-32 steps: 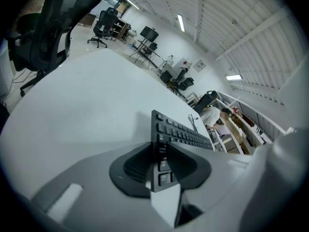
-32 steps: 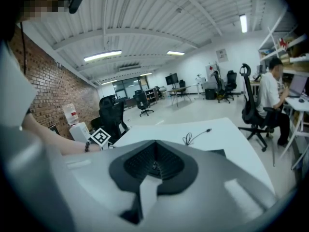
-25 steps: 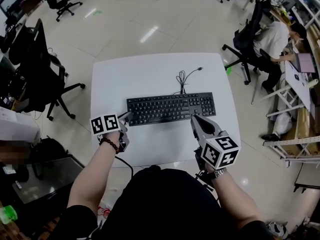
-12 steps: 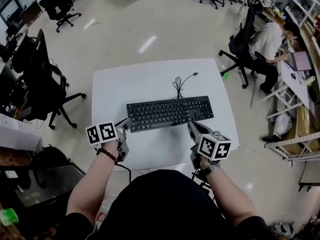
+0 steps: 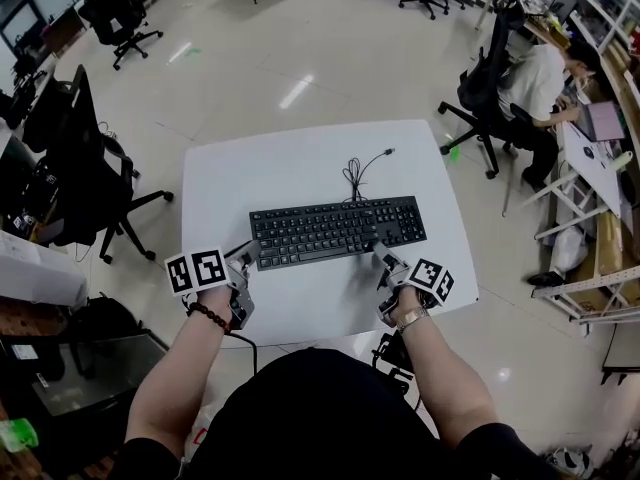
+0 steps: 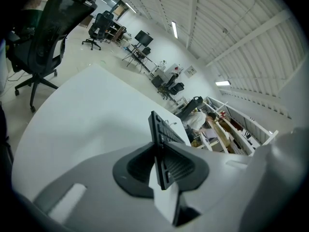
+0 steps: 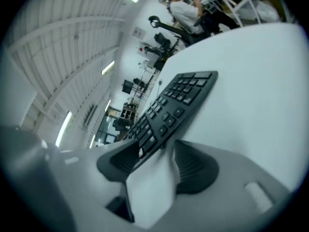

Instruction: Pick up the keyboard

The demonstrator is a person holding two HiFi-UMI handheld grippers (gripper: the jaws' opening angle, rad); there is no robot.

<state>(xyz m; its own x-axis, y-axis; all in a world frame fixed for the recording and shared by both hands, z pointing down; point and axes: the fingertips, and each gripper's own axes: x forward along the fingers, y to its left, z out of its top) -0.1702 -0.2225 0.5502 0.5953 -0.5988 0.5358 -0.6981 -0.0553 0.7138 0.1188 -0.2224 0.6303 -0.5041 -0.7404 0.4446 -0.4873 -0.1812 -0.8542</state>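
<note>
The black keyboard (image 5: 338, 230) lies across the middle of the white table (image 5: 300, 158), its cable (image 5: 358, 172) curling off behind it. My left gripper (image 5: 247, 255) is shut on the keyboard's left end. In the left gripper view the keyboard (image 6: 163, 134) stands edge-on between that gripper's (image 6: 161, 167) pads. My right gripper (image 5: 384, 257) is at the right front corner. Its jaws are opening. In the right gripper view the keyboard's (image 7: 174, 108) corner reaches in between them, with a gap beside it, at the right gripper (image 7: 159, 162).
Black office chairs (image 5: 85, 158) stand left of the table. At the right, a person (image 5: 545, 73) sits on a chair (image 5: 488, 88) at a desk with shelves (image 5: 600, 218). The table's front edge (image 5: 330, 333) is just ahead of my body.
My right gripper has rolled, dropped to the keyboard's right front corner and opened its jaws. My left gripper stays at the keyboard's left end and has drawn back a little.
</note>
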